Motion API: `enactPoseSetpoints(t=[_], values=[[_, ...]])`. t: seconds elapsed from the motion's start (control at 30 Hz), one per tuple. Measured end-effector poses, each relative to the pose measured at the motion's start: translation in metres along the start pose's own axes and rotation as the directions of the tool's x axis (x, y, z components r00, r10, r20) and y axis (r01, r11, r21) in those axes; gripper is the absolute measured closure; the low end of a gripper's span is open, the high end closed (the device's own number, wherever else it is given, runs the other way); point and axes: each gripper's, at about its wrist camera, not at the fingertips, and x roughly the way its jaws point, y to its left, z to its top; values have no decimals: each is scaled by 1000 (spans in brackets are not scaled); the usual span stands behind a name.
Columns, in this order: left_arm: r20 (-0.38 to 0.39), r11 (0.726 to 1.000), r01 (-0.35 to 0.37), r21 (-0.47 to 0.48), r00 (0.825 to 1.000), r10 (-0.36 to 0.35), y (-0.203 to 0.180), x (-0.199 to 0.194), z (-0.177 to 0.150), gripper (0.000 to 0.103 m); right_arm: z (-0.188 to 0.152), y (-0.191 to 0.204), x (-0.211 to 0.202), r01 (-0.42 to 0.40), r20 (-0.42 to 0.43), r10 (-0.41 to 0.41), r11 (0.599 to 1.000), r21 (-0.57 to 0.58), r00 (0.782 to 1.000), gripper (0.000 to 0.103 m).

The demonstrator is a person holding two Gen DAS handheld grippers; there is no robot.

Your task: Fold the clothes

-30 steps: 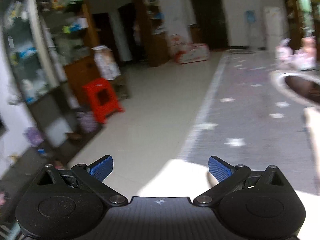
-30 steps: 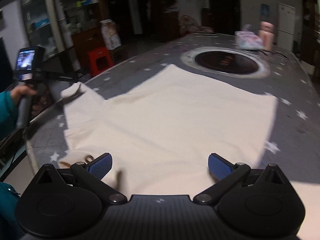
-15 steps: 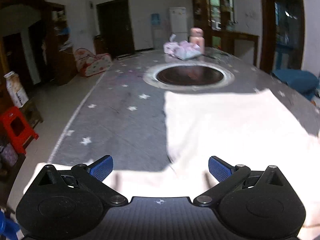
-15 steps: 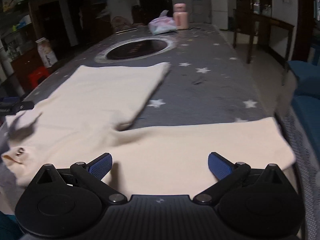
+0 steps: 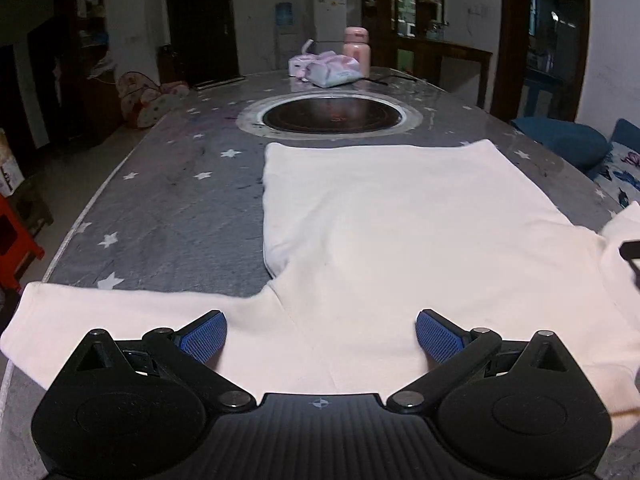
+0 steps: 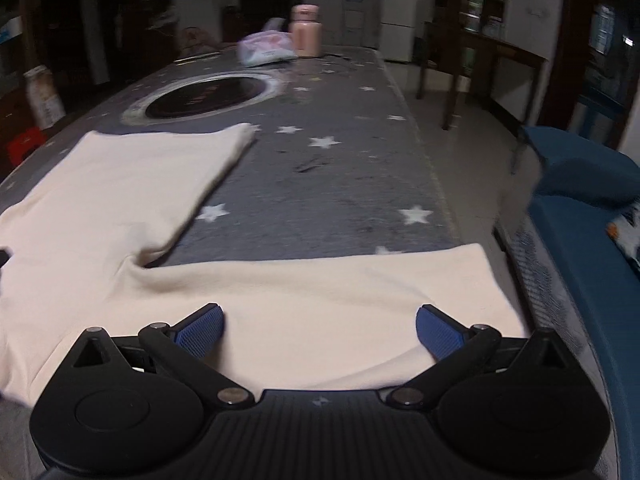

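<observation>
The left claw (image 5: 322, 334) is released, its blue pads spread wide above the cream sweater (image 5: 400, 232) where the left sleeve (image 5: 120, 320) joins the body. The right claw (image 6: 320, 330) is likewise released, over the right sleeve (image 6: 340, 292). The sweater lies flat on the star-patterned bench (image 5: 168, 204), sleeves stretched out sideways. Beyond the sweater's hem sits a round black cooktop (image 5: 332, 114), then a pink bottle (image 5: 357, 51) and a plastic bag (image 5: 332, 74).
</observation>
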Motion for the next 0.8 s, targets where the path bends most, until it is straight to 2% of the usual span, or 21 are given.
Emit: enactPoseSetpoints(t=[0.13,0.2,0.27,0.37,0.47,0.67,0.8], values=[[-2,1000,1,-1,1000,-1,4,-1,8,0,6,6,-7,40,13,-40,999,-14,999,0],[17,1000,3,6,1000,-3,4,-4,12,0,11,15,-14,14,42,-12,999,-35,999,0],[25,1000,29,-1,999,-29,5,-3,18,0,18,28,-22,-60,70,64,997,-58,996,0],[20,997,77,-11,997,-77,6,5,28,0,30,49,-24,-183,77,191,978,-104,979,0],[18,993,116,-8,993,-116,6,13,38,0,41,72,-18,-254,65,267,954,-158,962,0],[12,984,176,-32,984,-176,11,34,60,0,62,110,11,-346,17,359,912,-221,933,0],[-43,977,195,-85,979,-199,19,58,68,0,72,123,37,-376,-16,384,896,-234,923,0]])
